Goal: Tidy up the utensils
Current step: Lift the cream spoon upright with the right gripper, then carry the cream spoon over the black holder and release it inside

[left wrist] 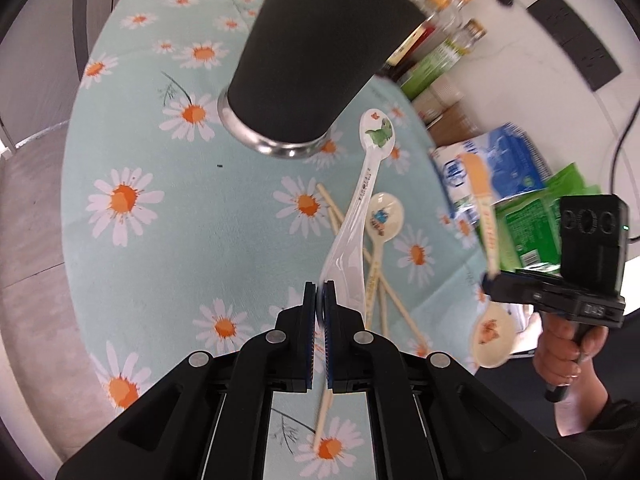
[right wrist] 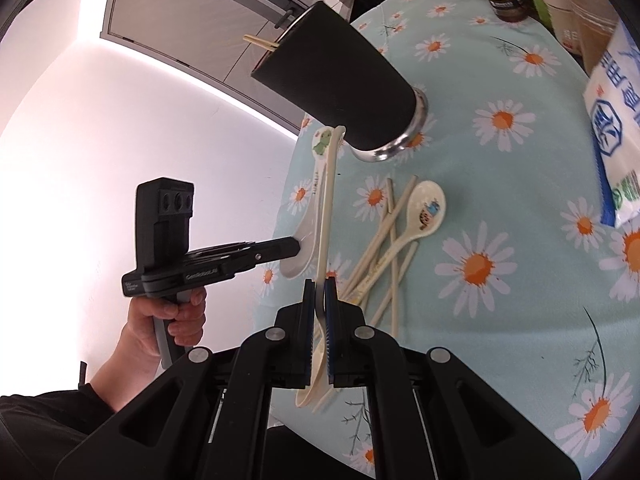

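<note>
A tall black cup with a steel base point(left wrist: 316, 60) stands on the daisy tablecloth; in the right wrist view point(right wrist: 340, 84) chopstick ends point(right wrist: 262, 43) poke from its mouth. My left gripper point(left wrist: 320, 300) is shut on the bowl of a white spoon with a green dinosaur point(left wrist: 360, 200), held above the table, handle pointing at the cup. My right gripper point(right wrist: 319, 292) is shut on a cream spoon point(right wrist: 326, 208), also seen in the left wrist view point(left wrist: 486, 240). A third spoon point(right wrist: 416, 224) and several chopsticks point(right wrist: 390, 248) lie on the cloth.
Bottles and jars point(left wrist: 448, 12) stand along the table's far edge. A blue-white bag point(right wrist: 616, 128) and green packets point(left wrist: 532, 224) lie beside them. A door with a handle point(right wrist: 200, 20) is beyond the table.
</note>
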Motion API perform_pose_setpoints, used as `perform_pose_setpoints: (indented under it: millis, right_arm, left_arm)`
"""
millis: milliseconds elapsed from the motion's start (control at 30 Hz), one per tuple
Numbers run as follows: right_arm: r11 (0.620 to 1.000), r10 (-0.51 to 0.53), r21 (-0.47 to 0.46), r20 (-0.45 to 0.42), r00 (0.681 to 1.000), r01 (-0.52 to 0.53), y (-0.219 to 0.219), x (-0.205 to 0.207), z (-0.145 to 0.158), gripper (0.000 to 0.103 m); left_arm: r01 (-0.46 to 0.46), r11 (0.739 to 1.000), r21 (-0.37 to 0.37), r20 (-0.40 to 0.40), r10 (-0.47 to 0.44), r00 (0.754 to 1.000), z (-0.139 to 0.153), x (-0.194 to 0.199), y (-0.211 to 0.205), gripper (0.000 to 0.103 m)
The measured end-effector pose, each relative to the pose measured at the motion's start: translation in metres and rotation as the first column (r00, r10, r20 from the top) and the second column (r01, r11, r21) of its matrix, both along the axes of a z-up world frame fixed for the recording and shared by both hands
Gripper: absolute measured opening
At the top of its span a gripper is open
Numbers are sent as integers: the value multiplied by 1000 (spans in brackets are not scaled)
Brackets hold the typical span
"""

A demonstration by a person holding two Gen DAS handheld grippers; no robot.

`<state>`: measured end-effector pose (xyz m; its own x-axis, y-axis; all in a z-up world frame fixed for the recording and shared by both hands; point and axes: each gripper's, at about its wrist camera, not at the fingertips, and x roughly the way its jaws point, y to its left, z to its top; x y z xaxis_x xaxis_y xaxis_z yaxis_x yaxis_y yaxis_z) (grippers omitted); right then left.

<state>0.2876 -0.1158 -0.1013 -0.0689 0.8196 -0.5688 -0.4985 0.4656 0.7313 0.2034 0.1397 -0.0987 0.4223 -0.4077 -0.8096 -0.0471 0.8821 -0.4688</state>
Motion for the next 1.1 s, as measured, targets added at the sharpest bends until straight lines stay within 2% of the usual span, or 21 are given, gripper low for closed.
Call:
perform_pose_setpoints:
  millis: [233,567,800,1100]
  right_arm:
    - [999,-14,30,55,998,12,31,-3,16,6]
    - [991,-114,89,154,982,101,62,-5,54,6]
    - [978,-192,121,235,953,168,73,0,85,6]
    - [968,-237,158,331,913,194,80,26,123,6]
  left_arm:
    - [1,998,-57,102,5,995,26,-22,8,3]
    - [37,992,-118,228,-10,974,57,-31,37,3]
    - [64,988,-144,318,-15,948,83,-22,52,3]
    - [30,983,-179,399,45,916,110,9,58,3]
